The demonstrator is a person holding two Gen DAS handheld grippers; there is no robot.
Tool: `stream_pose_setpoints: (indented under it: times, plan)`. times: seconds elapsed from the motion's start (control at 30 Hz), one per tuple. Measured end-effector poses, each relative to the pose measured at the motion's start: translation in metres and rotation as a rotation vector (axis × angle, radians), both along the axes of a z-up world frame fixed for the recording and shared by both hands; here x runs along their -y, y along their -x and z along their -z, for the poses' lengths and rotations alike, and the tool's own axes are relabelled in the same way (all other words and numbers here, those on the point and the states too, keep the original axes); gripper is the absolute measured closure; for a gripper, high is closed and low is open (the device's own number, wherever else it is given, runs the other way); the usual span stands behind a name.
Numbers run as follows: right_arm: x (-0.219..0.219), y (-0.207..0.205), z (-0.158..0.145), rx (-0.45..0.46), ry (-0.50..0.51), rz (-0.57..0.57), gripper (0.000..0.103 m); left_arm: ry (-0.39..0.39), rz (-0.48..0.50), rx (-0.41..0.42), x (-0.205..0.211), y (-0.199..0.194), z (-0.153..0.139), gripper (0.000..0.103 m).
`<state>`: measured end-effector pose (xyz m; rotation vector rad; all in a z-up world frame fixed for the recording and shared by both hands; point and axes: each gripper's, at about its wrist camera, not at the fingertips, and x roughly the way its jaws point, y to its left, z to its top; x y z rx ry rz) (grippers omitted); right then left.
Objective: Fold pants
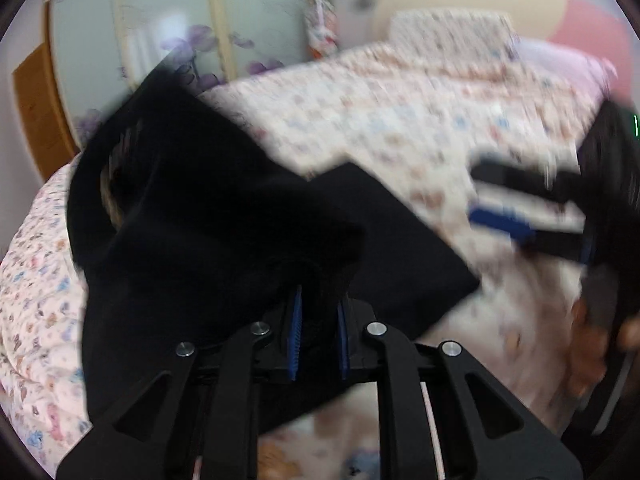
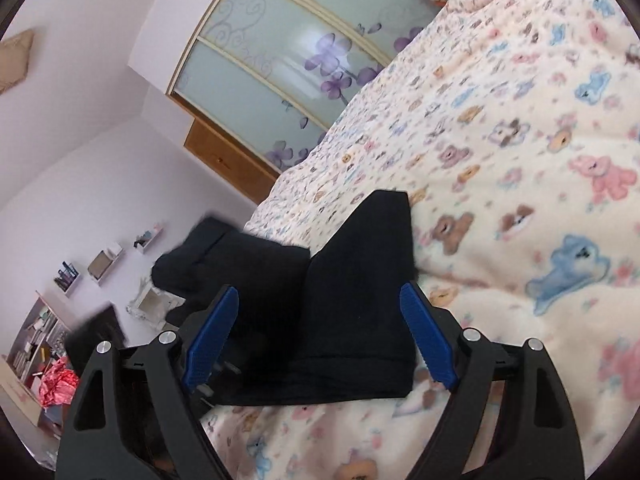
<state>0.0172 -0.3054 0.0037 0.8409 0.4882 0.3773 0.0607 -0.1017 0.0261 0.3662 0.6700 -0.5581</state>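
Observation:
The black pants [image 1: 208, 216] lie partly on a bed with a teddy-bear print cover [image 1: 400, 120]. My left gripper [image 1: 318, 312] is shut on a bunch of the pants' fabric and holds it lifted, the cloth draped over the fingers. In the right wrist view the pants [image 2: 352, 280] lie folded on the bed cover [image 2: 520, 160] between the blue pads of my right gripper [image 2: 320, 308], which is open and empty above them. The right gripper also shows blurred at the right of the left wrist view [image 1: 520, 208], open.
A wardrobe with frosted, flower-printed sliding doors [image 2: 288, 60] stands past the bed's far side. A pink pillow [image 1: 568, 64] lies at the bed's head. Shelves with small items [image 2: 68, 276] hang on the wall at left.

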Motion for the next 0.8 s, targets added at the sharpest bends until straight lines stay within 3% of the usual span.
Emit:
stream_pose_setpoints:
  times: [0.13, 0.33, 0.37, 0.5, 0.63, 0.67, 0.8]
  plan:
    - [0.004, -0.001, 0.005, -0.003, -0.062, -0.022, 0.016, -0.057, 0.044, 0.009, 0.0, 0.009, 0.012, 0.085]
    - [0.005, -0.004, 0.011, -0.029, -0.118, -0.054, 0.015, 0.091, 0.03, -0.056, -0.025, 0.007, 0.005, 0.079]
    - [0.005, -0.004, 0.012, -0.036, -0.126, -0.056, 0.015, 0.124, 0.024, -0.067, -0.031, 0.008, 0.002, 0.075]
    - [0.003, -0.007, 0.009, -0.048, -0.187, -0.091, 0.015, 0.231, -0.032, -0.069, -0.056, 0.012, -0.007, 0.028]
    - [-0.01, -0.011, 0.003, -0.105, -0.157, -0.133, 0.017, 0.344, -0.119, -0.044, -0.093, 0.012, -0.025, 0.01]
    - [-0.013, -0.012, 0.004, -0.117, -0.157, -0.144, 0.018, 0.347, -0.152, -0.025, -0.091, 0.007, -0.031, 0.004]
    - [-0.026, -0.014, 0.007, -0.22, -0.119, -0.139, 0.027, 0.295, -0.269, 0.023, -0.102, 0.002, -0.04, 0.002]
